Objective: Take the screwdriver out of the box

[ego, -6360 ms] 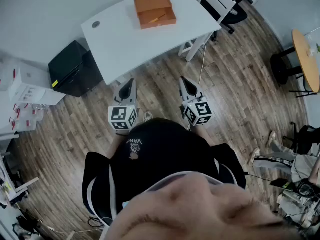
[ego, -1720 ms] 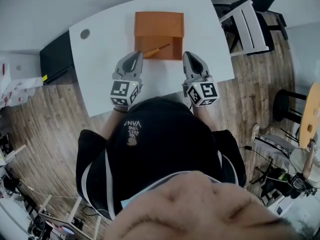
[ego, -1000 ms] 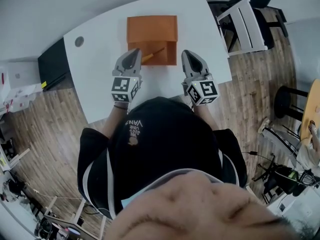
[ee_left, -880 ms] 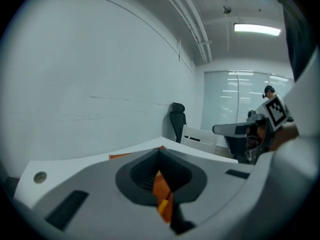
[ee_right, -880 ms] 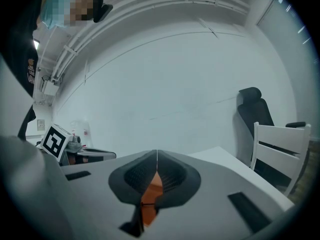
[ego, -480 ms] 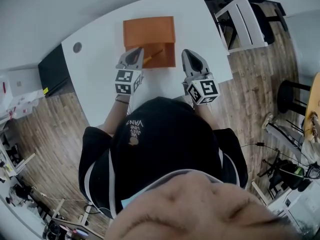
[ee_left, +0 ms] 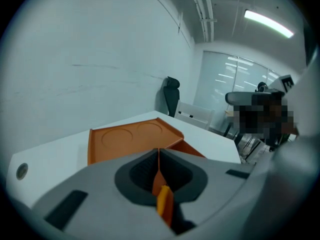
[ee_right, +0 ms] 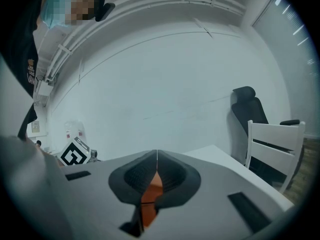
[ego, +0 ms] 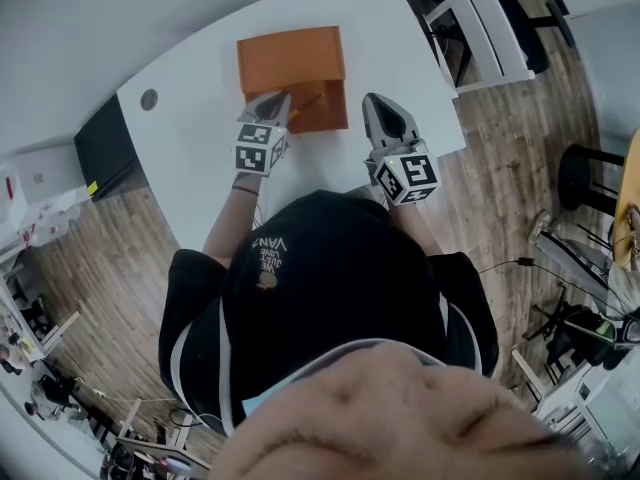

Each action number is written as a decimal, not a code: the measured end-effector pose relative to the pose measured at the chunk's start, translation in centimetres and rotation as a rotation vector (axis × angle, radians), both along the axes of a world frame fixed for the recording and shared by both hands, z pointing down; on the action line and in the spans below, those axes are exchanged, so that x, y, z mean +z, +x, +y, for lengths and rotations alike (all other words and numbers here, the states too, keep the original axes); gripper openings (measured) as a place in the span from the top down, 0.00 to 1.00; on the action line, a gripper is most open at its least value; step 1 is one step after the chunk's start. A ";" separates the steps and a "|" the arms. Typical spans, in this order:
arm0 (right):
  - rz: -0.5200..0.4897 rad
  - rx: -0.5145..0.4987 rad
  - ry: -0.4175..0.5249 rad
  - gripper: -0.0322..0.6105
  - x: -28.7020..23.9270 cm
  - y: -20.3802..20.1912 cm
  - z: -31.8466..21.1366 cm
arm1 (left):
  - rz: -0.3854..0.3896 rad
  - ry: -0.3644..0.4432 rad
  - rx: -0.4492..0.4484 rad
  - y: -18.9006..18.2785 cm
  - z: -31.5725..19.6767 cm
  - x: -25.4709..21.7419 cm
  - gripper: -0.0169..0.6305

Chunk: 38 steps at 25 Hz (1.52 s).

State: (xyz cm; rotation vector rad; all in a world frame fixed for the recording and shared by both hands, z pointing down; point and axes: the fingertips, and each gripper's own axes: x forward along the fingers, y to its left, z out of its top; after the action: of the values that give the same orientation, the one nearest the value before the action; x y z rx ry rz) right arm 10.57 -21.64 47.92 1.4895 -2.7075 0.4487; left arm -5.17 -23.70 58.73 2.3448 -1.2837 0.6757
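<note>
An open orange box [ego: 290, 56] lies on the white table [ego: 190, 128], its lid folded back. A thin screwdriver [ego: 307, 100] lies slanted in the box's near part. My left gripper [ego: 277, 97] is shut and empty, its tip over the box's near left corner, just left of the screwdriver. In the left gripper view the jaws [ee_left: 158, 154] meet in a line, with the orange lid [ee_left: 131, 138] beyond them. My right gripper [ego: 376, 102] is shut, empty, and hangs over the bare table right of the box. Its jaws [ee_right: 157, 156] are closed too.
A white chair [ego: 478, 20] stands at the table's right end, with a black office chair [ee_right: 248, 109] behind it. A black cabinet [ego: 100, 150] sits under the table's left side. The table has a round cable hole [ego: 149, 99] at left. Wood floor surrounds it.
My left gripper has moved forward and down to the near left corner of the box, tilting further downward. The right gripper has kept its place beside the box.
</note>
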 end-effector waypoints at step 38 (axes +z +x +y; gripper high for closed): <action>-0.022 0.020 -0.034 0.93 1.1 1.3 -0.6 | -0.469 -0.455 0.511 2.0 3.6 11.3 0.70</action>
State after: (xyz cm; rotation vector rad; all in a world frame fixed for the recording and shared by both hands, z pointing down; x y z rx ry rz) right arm 11.90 -22.22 49.00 1.5129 -2.6897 0.5131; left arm -3.20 -20.15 70.03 2.1869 -0.5646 1.5660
